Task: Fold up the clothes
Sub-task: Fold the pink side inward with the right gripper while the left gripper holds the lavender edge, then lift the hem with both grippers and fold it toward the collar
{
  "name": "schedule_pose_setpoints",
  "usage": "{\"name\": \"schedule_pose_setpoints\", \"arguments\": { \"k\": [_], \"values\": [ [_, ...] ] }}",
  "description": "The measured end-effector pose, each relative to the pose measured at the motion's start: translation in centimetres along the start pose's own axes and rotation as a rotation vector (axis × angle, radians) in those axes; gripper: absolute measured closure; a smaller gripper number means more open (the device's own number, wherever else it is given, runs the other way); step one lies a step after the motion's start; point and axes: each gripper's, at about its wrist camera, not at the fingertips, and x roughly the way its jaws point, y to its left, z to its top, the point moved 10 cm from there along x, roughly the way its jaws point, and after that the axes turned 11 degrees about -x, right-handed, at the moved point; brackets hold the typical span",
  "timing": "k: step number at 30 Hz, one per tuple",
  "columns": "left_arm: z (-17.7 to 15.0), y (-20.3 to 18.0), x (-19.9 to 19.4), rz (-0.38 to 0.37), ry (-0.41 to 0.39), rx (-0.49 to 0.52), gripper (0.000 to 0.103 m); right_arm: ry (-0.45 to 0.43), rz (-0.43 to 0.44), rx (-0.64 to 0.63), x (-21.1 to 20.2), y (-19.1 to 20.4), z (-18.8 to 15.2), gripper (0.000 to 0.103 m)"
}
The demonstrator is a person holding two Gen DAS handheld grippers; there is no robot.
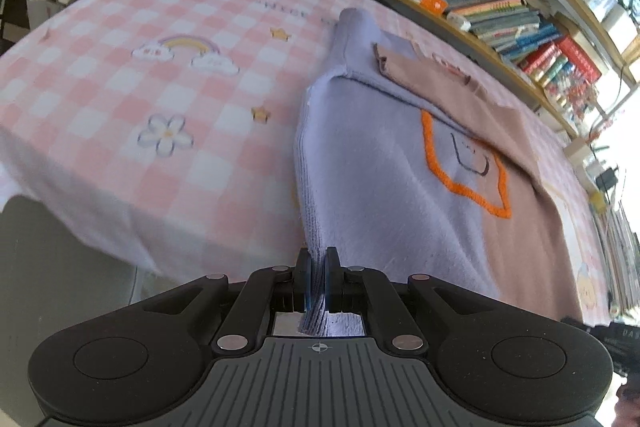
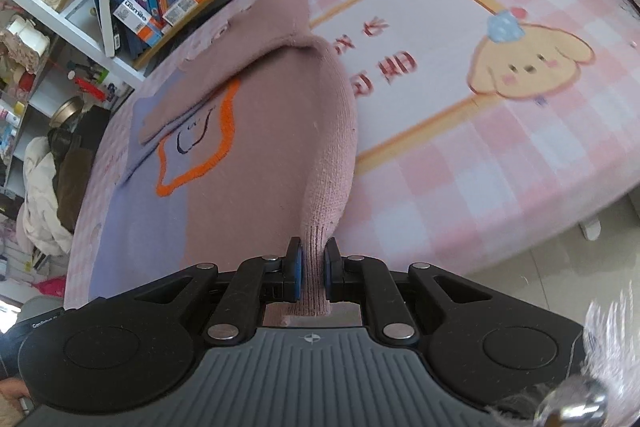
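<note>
While each gripper pinches a near hem corner, the sweater [image 1: 400, 179] stretches straight ahead on the bed [image 1: 120, 67]: left gripper [image 1: 318, 279] clamps the lilac side, right gripper [image 2: 312, 277] the pink, collar farthest away.

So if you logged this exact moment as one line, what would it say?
task: fold clothes | left gripper: jaws shut on sweater lilac hem | right gripper: jaws shut on pink hem | sleeves: folded in | surface: checked blanket
</note>
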Motion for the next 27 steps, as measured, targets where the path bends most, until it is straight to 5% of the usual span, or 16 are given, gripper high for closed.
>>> {"name": "schedule_pose_setpoints", "arguments": {
  "k": [13, 20, 27],
  "values": [
    [-2.3, 0.5, -0.8, -0.003, 0.038, -0.021, 0.099, 0.047, 0.006, 0.004, -1.7, -1.1, -2.3, 0.094],
    [0.7, -1.6, -2.1, -0.098, -0.04, -0.041, 0.099, -0.104, 0.104, -0.016, -4.0, 0.4, 0.7, 0.094],
    [7.1, -5.1, -3.8, -0.249, -0.192, -0.121, 0.099, -0.259, 0.162, -0.008, -5.2, 1.9, 6.9, 0.094]
  ]
}}
